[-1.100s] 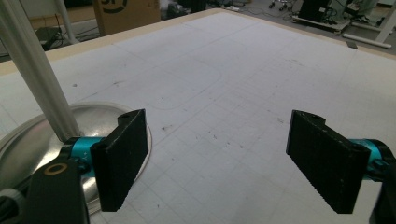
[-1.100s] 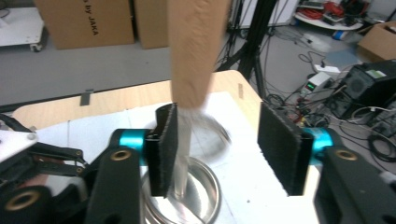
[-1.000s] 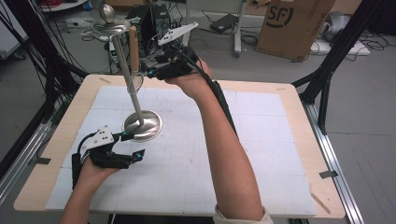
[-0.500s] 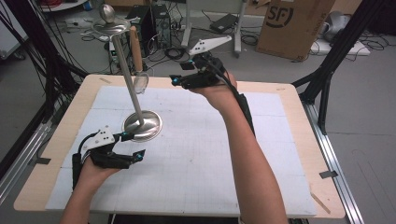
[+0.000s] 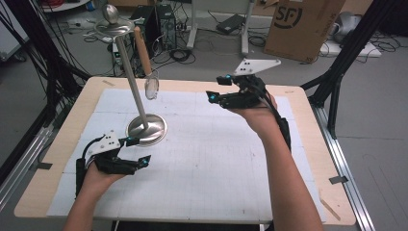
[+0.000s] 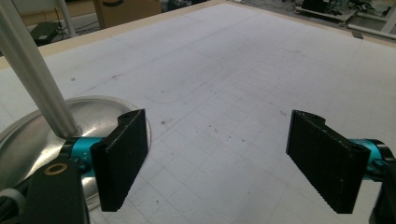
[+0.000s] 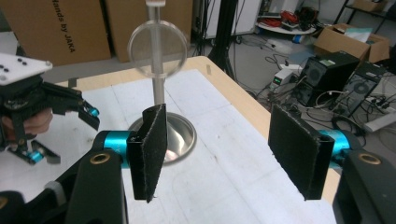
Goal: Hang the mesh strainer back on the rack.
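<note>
Metal stand (image 5: 140, 108) rises on the left half of the table (image 5: 308, 159), a thin pole leaning up from a round shiny base to a small disc with a knob at the top. From that disc hangs a utensil (image 5: 146, 62) with a wooden handle and a clear round head, dangling free above the white mat (image 5: 211, 159). In the right gripper view the clear head shows as a see-through circle (image 7: 157, 48) in front of the pole.

The left gripper (image 5: 137, 149) sits at the near left, just beside the base, jaws spread wide with nothing between them; in its own view one jaw overlaps the base rim (image 6: 135, 105). The right gripper (image 5: 211, 96) hovers at the far right of the mat, well apart from the stand, empty, its jaws having just been opening.

Most of the mat's middle and near right lies bare. The table's wooden edge runs close behind the stand, with a cardboard box (image 5: 303, 24) and cables on the floor beyond.
</note>
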The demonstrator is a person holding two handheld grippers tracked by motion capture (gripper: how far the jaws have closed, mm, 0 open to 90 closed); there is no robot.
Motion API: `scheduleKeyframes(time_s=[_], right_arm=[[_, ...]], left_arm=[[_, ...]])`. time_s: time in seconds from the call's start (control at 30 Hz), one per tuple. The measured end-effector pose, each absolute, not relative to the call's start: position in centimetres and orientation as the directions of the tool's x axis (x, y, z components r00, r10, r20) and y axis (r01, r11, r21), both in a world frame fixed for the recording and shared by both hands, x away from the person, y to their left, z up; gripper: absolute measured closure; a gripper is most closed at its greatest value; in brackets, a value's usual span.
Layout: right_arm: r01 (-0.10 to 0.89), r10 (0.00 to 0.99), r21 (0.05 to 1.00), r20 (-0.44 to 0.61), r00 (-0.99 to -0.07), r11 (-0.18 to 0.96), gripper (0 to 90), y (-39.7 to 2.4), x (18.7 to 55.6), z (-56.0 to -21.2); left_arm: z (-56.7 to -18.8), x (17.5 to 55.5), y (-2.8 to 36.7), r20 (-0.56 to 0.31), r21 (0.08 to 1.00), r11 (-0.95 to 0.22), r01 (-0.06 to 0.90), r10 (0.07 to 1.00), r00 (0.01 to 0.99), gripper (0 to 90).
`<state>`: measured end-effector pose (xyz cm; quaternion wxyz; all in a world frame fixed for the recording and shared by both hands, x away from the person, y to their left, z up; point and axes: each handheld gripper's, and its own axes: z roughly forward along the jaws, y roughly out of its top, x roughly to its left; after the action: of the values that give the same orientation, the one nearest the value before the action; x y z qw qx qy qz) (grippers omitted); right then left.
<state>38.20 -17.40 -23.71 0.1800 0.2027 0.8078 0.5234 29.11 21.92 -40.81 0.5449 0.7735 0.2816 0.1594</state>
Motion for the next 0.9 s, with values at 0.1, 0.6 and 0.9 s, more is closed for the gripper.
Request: scheduleKeyframes(time_s=[0.1, 0.6, 0.9], right_arm=[[0.146, 0.522, 0.918, -0.075, -0.849, 0.369, 36.9, -18.6, 37.7, -24.3], [0.171, 0.541, 0.939, -0.019, -0.841, 0.298, 33.3, -22.6, 34.6, -28.8], [0.190, 0.553, 0.937, -0.005, -0.833, 0.294, 32.3, -23.9, 33.0, -32.3]], left_arm=[[-40.9, 29.1, 21.9, -0.058, 0.932, -0.251, 0.262, 0.611, 0.790, 21.3], [-40.8, 29.1, 22.0, -0.056, 0.933, -0.249, 0.261, 0.615, 0.787, 21.4], [-40.8, 29.1, 22.1, -0.059, 0.933, -0.246, 0.262, 0.615, 0.786, 21.3]])
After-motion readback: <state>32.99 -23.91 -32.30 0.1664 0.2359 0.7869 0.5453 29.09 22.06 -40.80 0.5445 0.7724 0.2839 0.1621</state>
